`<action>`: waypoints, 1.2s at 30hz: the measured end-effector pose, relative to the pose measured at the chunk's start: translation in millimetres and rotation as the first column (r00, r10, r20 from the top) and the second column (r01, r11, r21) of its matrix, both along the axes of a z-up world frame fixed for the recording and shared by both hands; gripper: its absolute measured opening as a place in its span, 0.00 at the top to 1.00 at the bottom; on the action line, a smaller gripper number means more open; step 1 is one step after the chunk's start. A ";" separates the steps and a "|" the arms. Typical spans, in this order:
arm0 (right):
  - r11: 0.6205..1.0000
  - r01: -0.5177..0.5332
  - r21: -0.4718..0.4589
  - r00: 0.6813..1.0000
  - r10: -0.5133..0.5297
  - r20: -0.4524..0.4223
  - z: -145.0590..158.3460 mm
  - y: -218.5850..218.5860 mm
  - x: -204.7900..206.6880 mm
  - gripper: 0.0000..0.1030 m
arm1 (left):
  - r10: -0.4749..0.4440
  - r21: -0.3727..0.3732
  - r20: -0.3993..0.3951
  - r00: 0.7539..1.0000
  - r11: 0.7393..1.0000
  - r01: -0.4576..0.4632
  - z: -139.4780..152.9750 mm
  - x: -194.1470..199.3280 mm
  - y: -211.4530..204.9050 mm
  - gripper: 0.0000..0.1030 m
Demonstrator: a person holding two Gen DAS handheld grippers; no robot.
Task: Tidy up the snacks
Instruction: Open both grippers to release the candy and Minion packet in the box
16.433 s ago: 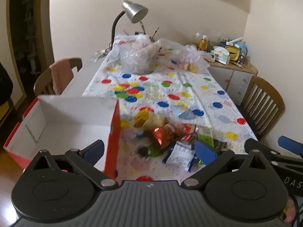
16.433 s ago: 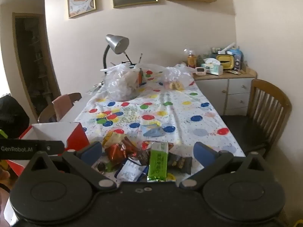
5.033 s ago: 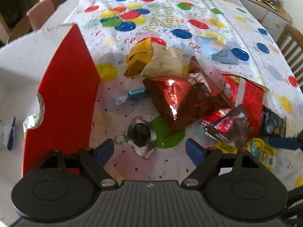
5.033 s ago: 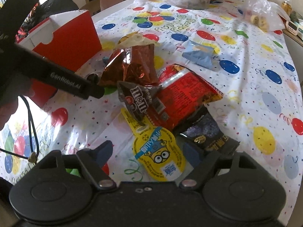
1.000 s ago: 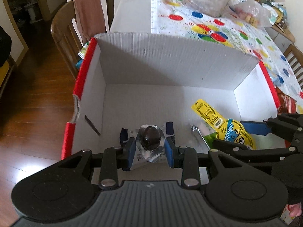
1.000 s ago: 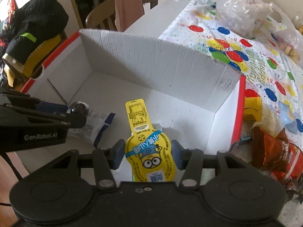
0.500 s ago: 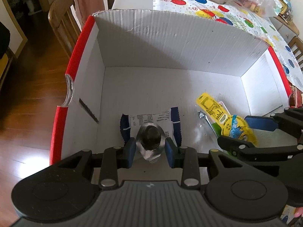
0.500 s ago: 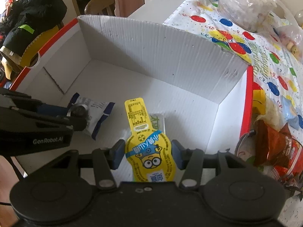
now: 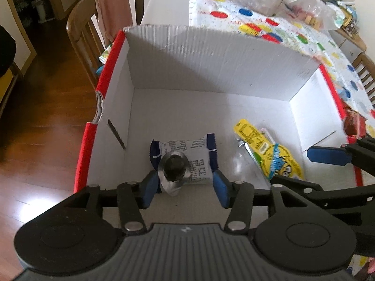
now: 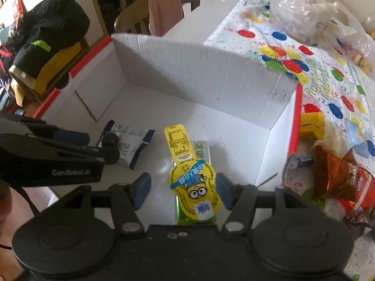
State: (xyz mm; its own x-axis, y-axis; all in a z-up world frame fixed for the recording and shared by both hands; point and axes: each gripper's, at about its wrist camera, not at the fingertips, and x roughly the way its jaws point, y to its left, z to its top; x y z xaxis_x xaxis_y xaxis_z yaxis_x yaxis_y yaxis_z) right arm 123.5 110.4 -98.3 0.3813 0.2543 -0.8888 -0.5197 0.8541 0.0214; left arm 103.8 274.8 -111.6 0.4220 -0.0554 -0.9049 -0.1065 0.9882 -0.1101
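- We see a cardboard box (image 9: 211, 53) with white inner walls and red outer faces; every place below is given relative to it.
- Inside it, on the floor, lie four snacks: a white packet with blue ends (image 9: 187, 154), a foil-wrapped chocolate (image 9: 174, 164) on that packet's near edge, a yellow Minions pouch (image 10: 191, 171), and a green bar (image 10: 201, 149) under the pouch.
- The pouch's long axis runs from the box's near side toward its far wall, narrow printed tab pointing to the far wall, cartoon face at the near end; it reads "小黄人".
- The white packet lies crosswise, its blue ends toward the box's left and right walls; its print is too small for us to read.
- Our left gripper (image 9: 185, 188) hangs over the box's near left part, jaws apart around the chocolate; its side reads "GenRobot.AI".
- Our right gripper (image 10: 182, 189) hangs over the near right part, jaws apart either side of the pouch.
- Outside the right wall, on the tabletop (image 10: 332, 75), lie a red crinkled bag (image 10: 337, 171) and a yellow packet (image 10: 311, 123).
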 end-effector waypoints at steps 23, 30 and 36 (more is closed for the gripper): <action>0.970 0.004 0.242 0.987 -0.042 0.154 71.9 -74.6 -42.4 0.08 | -0.040 0.025 0.231 0.972 0.999 0.036 71.2 -41.8 -45.2 0.29; 0.955 0.025 0.294 0.982 -0.079 0.173 78.4 -105.5 -51.0 0.01 | -0.072 0.024 0.279 0.958 0.997 0.068 81.5 -47.4 -70.2 0.26; 0.953 0.056 0.298 0.976 -0.115 0.185 78.6 -140.7 -57.3 0.00 | -0.106 0.015 0.292 0.951 0.994 0.106 82.0 -45.3 -102.0 0.22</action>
State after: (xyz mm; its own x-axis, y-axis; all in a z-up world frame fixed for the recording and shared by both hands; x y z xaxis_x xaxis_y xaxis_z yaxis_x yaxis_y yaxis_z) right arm 66.2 -30.3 -19.8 0.5734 0.4473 -0.6864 -0.4638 0.8678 0.1781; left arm 58.5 172.8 -29.7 0.6592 -0.1146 -0.7432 0.0356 0.9920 -0.1213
